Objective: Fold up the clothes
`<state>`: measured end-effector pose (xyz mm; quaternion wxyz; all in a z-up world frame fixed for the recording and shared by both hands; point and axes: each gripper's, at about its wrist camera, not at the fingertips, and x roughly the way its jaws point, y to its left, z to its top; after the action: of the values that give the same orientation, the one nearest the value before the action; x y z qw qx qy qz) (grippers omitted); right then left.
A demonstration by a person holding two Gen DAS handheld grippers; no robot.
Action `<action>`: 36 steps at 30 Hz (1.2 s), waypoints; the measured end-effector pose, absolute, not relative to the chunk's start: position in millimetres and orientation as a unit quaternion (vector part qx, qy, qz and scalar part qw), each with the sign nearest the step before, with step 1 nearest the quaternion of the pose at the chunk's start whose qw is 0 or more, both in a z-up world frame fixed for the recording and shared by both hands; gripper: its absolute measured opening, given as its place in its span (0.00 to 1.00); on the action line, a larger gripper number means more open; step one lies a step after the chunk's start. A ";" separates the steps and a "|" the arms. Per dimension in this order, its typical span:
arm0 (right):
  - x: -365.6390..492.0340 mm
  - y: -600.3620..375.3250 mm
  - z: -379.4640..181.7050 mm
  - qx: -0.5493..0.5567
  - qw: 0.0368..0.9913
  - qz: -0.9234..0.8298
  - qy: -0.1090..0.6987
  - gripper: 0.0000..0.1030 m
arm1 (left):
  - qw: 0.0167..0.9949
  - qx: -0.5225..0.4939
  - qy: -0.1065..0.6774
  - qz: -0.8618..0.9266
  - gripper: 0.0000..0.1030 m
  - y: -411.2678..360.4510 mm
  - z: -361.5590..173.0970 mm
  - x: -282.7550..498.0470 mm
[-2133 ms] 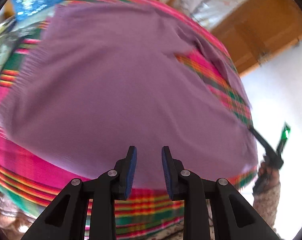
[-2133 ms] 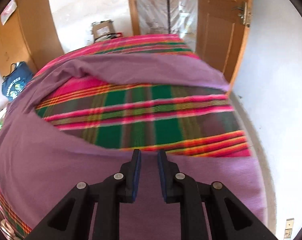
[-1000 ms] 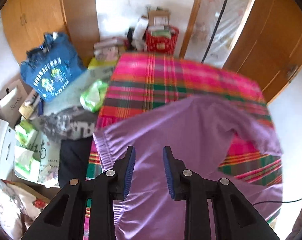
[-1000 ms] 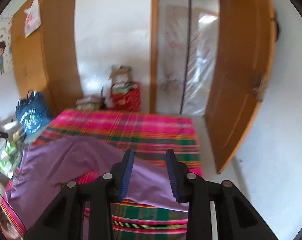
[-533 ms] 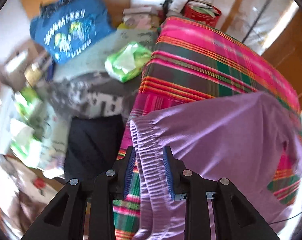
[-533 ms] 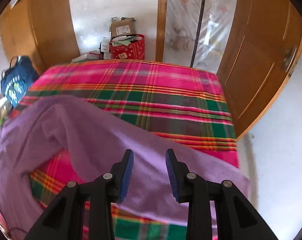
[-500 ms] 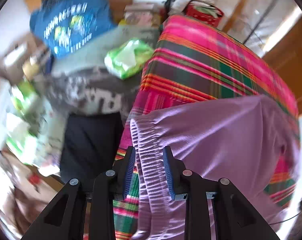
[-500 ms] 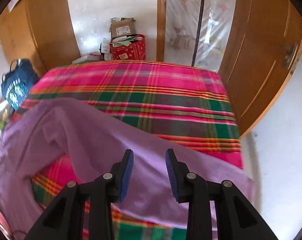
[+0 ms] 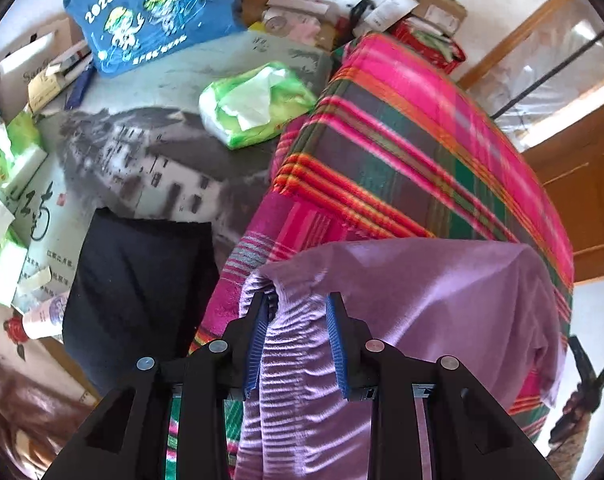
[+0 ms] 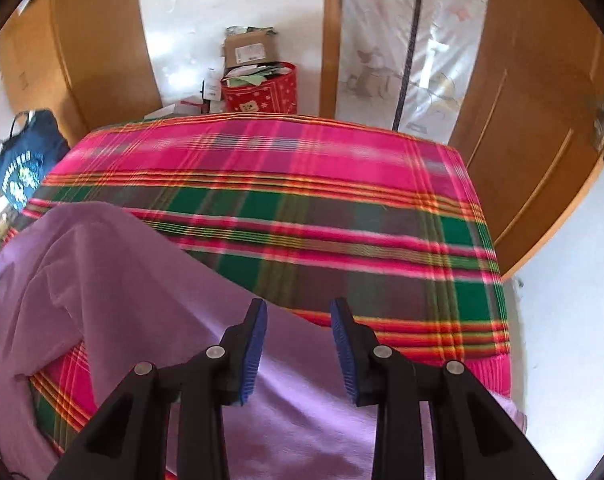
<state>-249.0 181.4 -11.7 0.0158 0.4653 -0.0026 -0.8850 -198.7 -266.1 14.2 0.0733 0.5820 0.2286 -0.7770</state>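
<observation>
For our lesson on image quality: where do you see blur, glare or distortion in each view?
Left wrist view: fisheye bending with dark corners; the plaid blanket is softly smeared, the blue bag sharper. Right wrist view: plaid stripes streaked by blur; bright glare on the plastic-covered doorway; the door bows.

Wrist views, apparently sharing plaid blanket (image 9: 414,152)

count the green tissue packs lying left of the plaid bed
3: one green tissue pack beside the plaid bed near its far corner, a second and a third at the picture's left edge. More may be hidden.
</observation>
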 end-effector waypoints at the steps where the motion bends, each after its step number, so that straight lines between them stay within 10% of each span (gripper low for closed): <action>1: -246.4 186.7 -12.0 0.468 0.024 -0.884 -0.006 0.33 | 0.077 0.585 0.229 -0.775 0.29 -266.9 10.8 -200.5; 27: -242.0 218.7 -40.0 0.508 0.023 -0.861 0.012 0.40 | 0.116 0.570 0.201 -0.788 0.29 -255.1 7.6 -202.2; 33: -242.8 208.5 -38.0 0.526 0.044 -0.848 0.033 0.05 | 0.119 0.569 0.203 -0.788 0.29 -254.9 7.6 -201.4; 36: -240.1 207.4 -35.0 0.518 0.034 -0.854 0.042 0.03 | 0.121 0.570 0.201 -0.788 0.29 -254.0 7.6 -201.9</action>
<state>-240.1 207.4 -35.0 0.0336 0.5182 0.0418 -0.8536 -201.9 -254.0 7.6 0.1207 0.5698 0.2010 -0.7876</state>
